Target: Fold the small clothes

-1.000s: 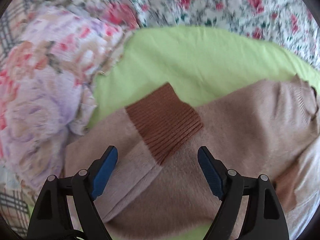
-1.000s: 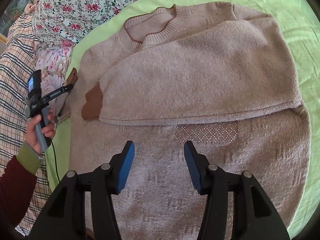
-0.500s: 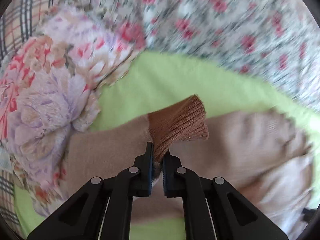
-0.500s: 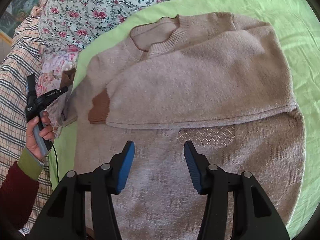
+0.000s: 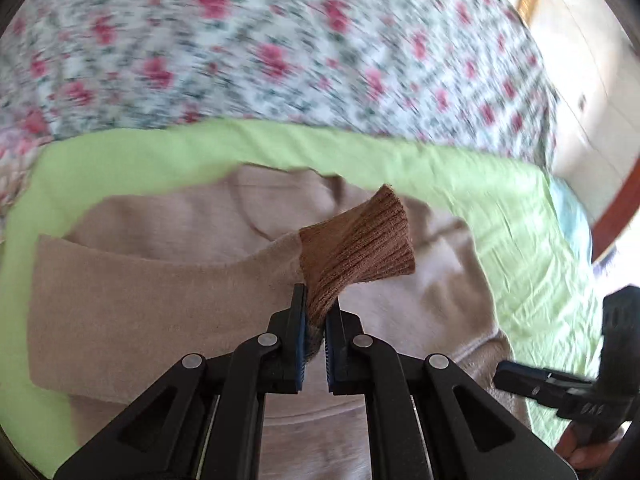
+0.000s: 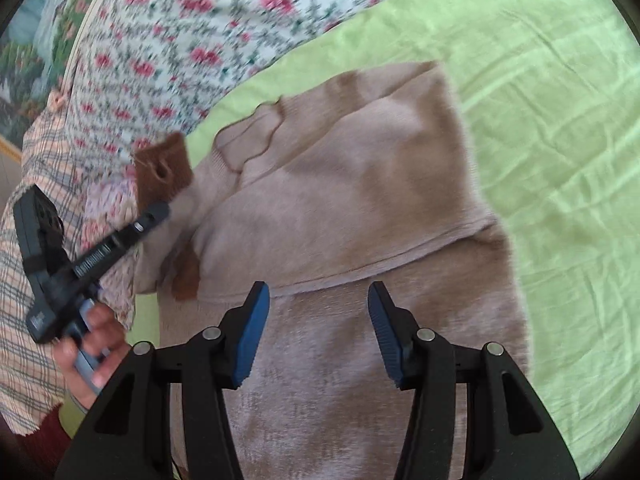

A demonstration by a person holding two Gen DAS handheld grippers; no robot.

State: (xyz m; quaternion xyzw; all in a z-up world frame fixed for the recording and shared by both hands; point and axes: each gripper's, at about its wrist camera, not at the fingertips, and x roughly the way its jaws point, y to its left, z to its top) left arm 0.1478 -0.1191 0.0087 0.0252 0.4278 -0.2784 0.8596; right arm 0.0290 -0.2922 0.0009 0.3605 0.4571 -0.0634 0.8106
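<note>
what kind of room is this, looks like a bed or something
Most likely a bedroom, with the work done on a bed. A beige sweater lies on a light green sheet, floral bedding is bunched behind it, and a framed picture hangs on the wall.

Blurred bedding, cropped sweater
Floral bedspread [image 5: 280, 52] is motion-smeared — the sweater [image 6: 360, 208] hem runs off the bottom edge.
</note>
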